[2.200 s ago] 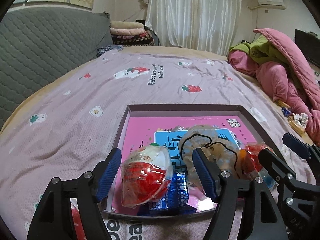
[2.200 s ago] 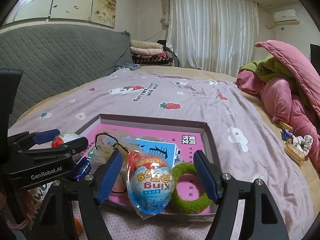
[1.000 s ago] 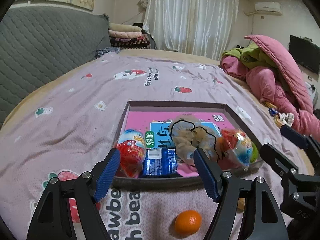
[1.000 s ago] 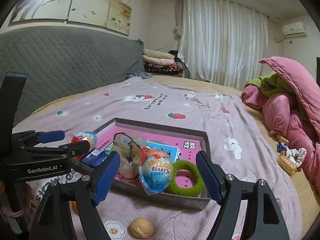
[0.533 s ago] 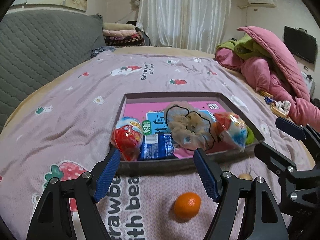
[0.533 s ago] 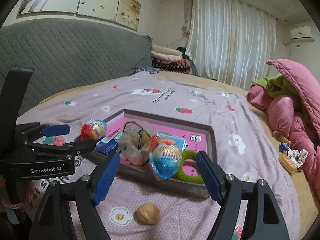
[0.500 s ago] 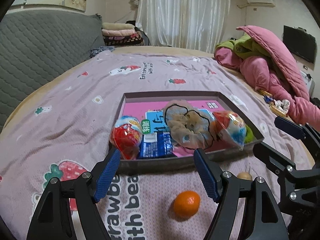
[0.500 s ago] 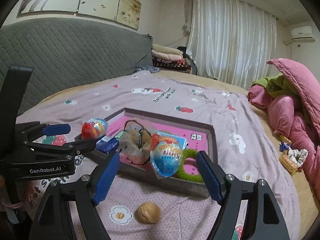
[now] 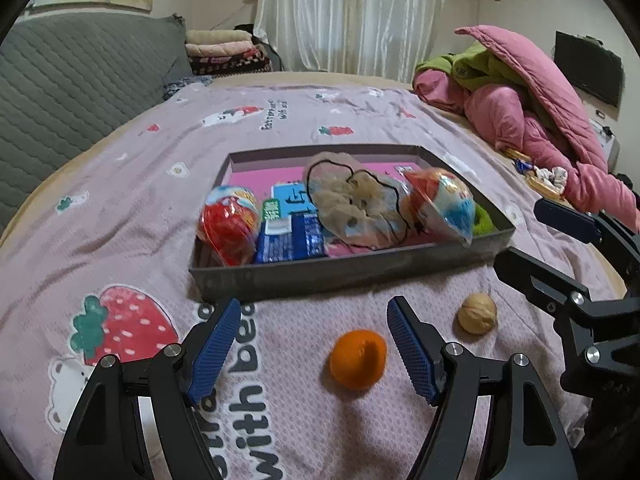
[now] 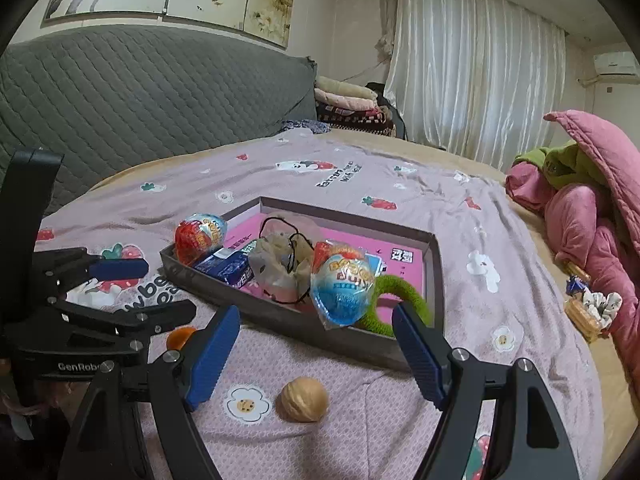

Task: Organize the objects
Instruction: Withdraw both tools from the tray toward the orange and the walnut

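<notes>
A grey tray (image 9: pixel 352 272) (image 10: pixel 434 268) lies on the bed. It holds a red wrapped egg (image 9: pixel 228 224) (image 10: pixel 200 236), a blue snack packet (image 9: pixel 292 236), a beige scrunchie in a bag (image 9: pixel 356 204) (image 10: pixel 284 264), a blue wrapped egg (image 9: pixel 444 204) (image 10: pixel 342 288) and a green ring (image 10: pixel 400 296). An orange (image 9: pixel 357 359) and a walnut (image 9: pixel 477 313) (image 10: pixel 304 399) lie on the sheet before the tray. My left gripper (image 9: pixel 314 340) is open and empty, the orange near its right finger. My right gripper (image 10: pixel 316 344) is open and empty, above the walnut.
The pink strawberry-print sheet (image 9: pixel 132 208) covers the bed. A pink and green quilt pile (image 9: pixel 532 100) lies at the right with small items (image 10: pixel 592 312) beside it. A grey padded headboard (image 10: pixel 120 100) stands at the left. Folded blankets (image 9: pixel 224 52) lie at the back.
Both grippers let go of their wrapped eggs in the tray and drew back toward me. The orange and the walnut have come into view in front of the tray.
</notes>
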`<state>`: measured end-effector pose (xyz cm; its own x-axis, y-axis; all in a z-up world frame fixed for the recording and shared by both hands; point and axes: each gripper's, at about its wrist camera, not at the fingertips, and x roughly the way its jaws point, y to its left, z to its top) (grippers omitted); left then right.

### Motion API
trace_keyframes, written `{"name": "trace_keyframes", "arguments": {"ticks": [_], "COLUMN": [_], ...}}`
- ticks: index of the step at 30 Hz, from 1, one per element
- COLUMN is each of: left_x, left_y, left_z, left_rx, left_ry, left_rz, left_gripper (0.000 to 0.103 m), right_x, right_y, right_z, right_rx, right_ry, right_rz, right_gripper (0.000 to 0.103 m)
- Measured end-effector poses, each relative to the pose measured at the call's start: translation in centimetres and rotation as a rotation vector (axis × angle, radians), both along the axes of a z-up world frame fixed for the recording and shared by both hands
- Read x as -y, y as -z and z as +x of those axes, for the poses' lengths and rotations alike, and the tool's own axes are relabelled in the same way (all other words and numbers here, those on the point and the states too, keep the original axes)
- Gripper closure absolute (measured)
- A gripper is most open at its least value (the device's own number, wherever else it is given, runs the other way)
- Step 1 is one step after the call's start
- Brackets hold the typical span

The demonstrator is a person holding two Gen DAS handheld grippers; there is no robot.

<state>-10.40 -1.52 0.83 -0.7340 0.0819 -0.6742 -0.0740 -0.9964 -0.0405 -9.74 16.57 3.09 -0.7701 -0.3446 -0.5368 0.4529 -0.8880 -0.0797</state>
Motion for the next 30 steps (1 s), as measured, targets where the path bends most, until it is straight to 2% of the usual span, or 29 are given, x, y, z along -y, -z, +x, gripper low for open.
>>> {"name": "trace_keyframes", "arguments": {"ticks": [8, 30], "left_x": [-0.5, -1.0], "left_y": [0.8, 2.6], "left_z": [0.6, 1.5], "left_rx": [0.025, 0.07], "left_ry": [-0.007, 0.048], "left_rz": [0.0, -0.027], "left_gripper": [0.026, 0.026], "right_x": [0.0, -0.7], "right_y": [0.9, 3.0], "right_z": [0.3, 0.7], "right_rx": [0.029, 0.08], "right_ry": [0.002, -0.009], "right_rz": [0.028, 0.082], "right_gripper": [0.025, 0.025]}}
